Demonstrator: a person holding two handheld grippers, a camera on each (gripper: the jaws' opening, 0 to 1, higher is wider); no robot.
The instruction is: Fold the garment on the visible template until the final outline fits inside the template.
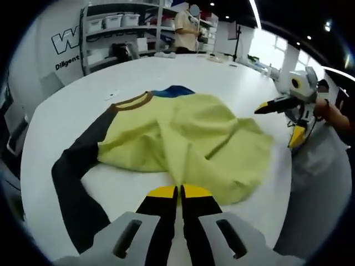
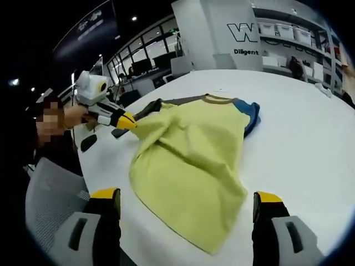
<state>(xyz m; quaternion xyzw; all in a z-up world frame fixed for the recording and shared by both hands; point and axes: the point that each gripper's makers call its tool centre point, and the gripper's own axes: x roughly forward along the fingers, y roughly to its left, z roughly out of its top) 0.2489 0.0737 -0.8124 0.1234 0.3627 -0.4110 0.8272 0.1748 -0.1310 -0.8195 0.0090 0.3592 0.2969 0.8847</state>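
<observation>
Dark sleeve: a long charcoal fabric sleeve (image 1: pixel 75 183) lies stretched out flat on the left of the left gripper view, running away from the body of the shirt.
Garment: the yellow-green knit shirt (image 1: pixel 188 147) with a brown collar band (image 1: pixel 133 101) lies rumpled in the middle of the round white table (image 1: pixel 233 83); its body is heaped in soft folds, not flat.
Blue sleeve: a blue fabric sleeve (image 2: pixel 250 115) pokes out beyond the collar, mostly tucked under the yellow body.
Template: I cannot make out any marked outline on the table; the shirt may be covering it.
Left gripper: the left gripper (image 1: pixel 179 193) has its yellow-tipped black jaws pressed together on the near hem of the yellow shirt; in the right gripper view the same tool (image 2: pixel 128 121) pinches the cloth edge at the shirt's side.
Right gripper: the right gripper (image 2: pixel 188 199) has its jaws spread wide with nothing between them, hanging over the shirt's lower edge; in the left gripper view it (image 1: pixel 260 108) sits beside the shirt's far edge.
Risk: with one edge pinched and the other side free, a pull would likely drag the whole shirt across the smooth table instead of folding it, bunching it further.
Risk two: the long dark sleeve could trail outside the final outline if it is not folded in.
</observation>
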